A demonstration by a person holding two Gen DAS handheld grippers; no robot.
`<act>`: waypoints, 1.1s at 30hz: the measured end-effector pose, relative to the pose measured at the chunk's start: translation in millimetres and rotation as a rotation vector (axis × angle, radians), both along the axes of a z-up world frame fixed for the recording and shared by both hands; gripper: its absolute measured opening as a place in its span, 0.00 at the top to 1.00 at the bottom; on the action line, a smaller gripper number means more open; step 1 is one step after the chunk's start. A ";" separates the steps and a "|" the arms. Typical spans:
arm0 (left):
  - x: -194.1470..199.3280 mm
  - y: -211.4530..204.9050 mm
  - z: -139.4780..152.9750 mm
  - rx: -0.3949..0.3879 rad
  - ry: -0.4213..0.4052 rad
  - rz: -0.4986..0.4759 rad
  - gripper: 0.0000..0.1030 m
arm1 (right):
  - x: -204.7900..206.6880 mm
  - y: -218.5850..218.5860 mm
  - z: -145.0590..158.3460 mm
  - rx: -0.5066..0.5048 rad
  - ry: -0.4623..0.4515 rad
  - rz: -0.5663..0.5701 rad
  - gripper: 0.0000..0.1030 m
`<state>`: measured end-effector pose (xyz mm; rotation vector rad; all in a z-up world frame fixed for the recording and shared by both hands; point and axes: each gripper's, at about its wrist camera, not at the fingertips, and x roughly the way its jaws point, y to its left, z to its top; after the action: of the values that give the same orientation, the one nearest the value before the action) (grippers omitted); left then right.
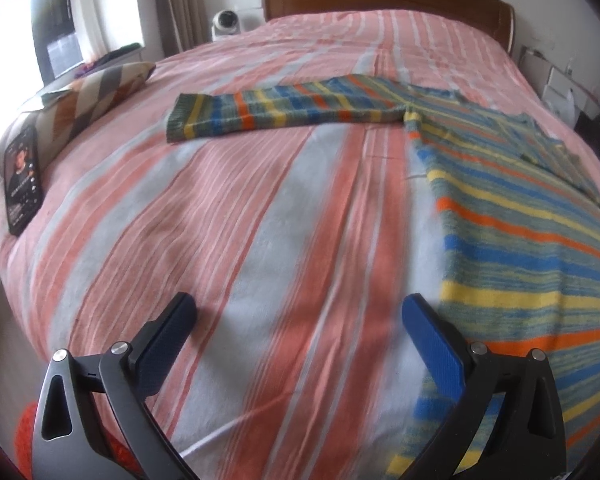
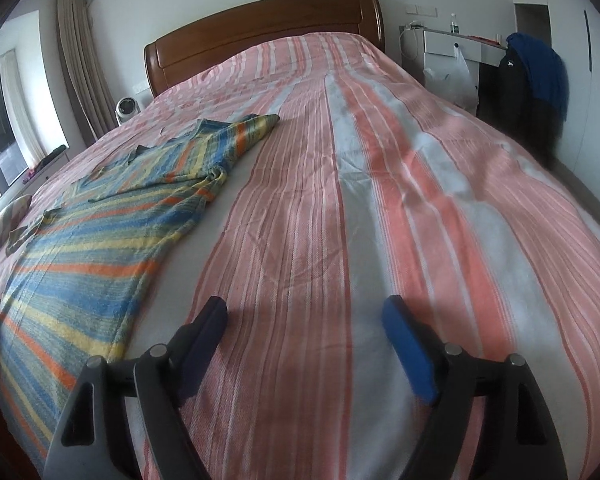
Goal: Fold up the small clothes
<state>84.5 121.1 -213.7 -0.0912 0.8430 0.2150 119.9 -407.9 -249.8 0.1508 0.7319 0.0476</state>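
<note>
A striped sweater [image 1: 512,216] in blue, yellow, orange and green lies flat on the pink-and-grey striped bedspread [image 1: 260,220]. One sleeve [image 1: 284,106] stretches out to the left in the left wrist view. My left gripper [image 1: 300,308] is open just left of the sweater's lower edge, with only bedspread between its fingers. In the right wrist view the sweater [image 2: 88,248] lies at the left, its other sleeve [image 2: 240,136] folded across the body. My right gripper [image 2: 306,312] is open over bare bedspread [image 2: 380,200], to the right of the sweater's hem.
A phone [image 1: 22,184] and a zigzag-patterned cushion [image 1: 92,98] rest at the bed's left edge. A wooden headboard [image 2: 260,36] stands at the far end. Beyond the bed's right side are a white desk [image 2: 460,46] and a chair draped with dark clothes [image 2: 528,84].
</note>
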 end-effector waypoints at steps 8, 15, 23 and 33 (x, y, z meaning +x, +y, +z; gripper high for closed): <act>-4.1 -2.1 6.6 -0.019 -0.026 -0.029 0.00 | -0.5 2.0 -0.7 -0.006 -0.001 0.000 0.21; -3.1 3.4 7.0 -0.055 -0.012 -0.031 0.01 | -0.3 2.5 -0.7 -0.014 0.001 0.000 0.21; -2.3 0.6 6.0 -0.044 0.022 -0.043 0.01 | -0.6 2.2 -0.7 -0.012 0.001 0.000 0.21; -1.2 6.0 10.9 -0.072 0.045 -0.051 0.01 | -0.8 2.4 -0.5 -0.010 -0.001 0.001 0.21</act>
<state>83.3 127.1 -202.8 -0.1324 0.8972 0.1394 119.1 -405.6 -250.3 0.1404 0.7315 0.0453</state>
